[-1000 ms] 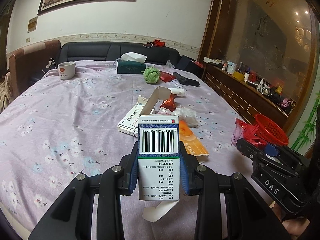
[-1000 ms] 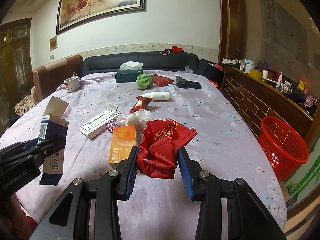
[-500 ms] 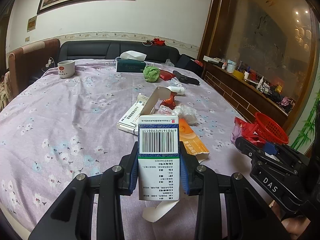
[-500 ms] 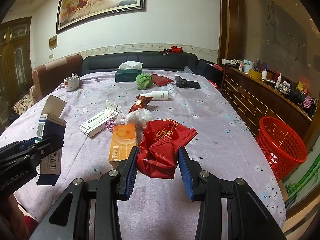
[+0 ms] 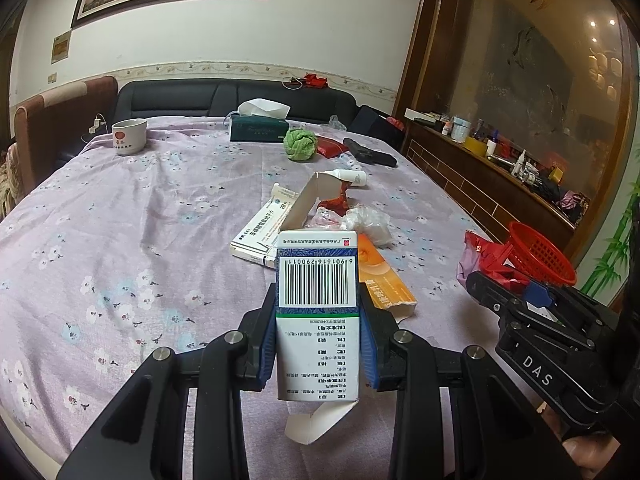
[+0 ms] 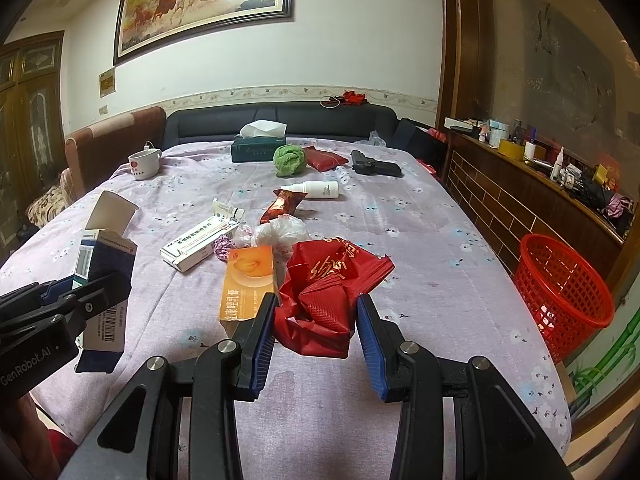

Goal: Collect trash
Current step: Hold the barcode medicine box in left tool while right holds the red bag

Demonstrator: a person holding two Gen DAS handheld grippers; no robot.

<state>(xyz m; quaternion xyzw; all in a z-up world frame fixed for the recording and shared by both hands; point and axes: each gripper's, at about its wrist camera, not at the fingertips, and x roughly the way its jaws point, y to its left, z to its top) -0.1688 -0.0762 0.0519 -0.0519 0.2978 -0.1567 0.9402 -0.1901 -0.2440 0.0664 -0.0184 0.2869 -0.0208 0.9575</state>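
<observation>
My left gripper (image 5: 318,320) is shut on an open blue-and-white medicine box (image 5: 317,304) with a barcode, held above the table; the box also shows in the right wrist view (image 6: 105,276). My right gripper (image 6: 316,320) is shut on a crumpled red foil wrapper (image 6: 328,292), seen too in the left wrist view (image 5: 486,256). A red mesh trash basket (image 6: 560,292) stands on the floor off the table's right edge. An orange box (image 6: 250,280), a white box (image 6: 198,242), a plastic wad (image 6: 282,232) and a red-brown sachet (image 6: 284,208) lie mid-table.
The table has a lilac flowered cloth (image 6: 420,240). Farther back are a white bottle (image 6: 316,190), green ball (image 6: 290,160), red pouch (image 6: 324,158), black object (image 6: 374,168), tissue box (image 6: 258,146) and white cup (image 6: 144,164). A dark sofa and a cluttered wooden ledge (image 6: 540,172) border the table.
Both grippers have drawn slightly back from the table, still holding their items; the grips are unchanged.
</observation>
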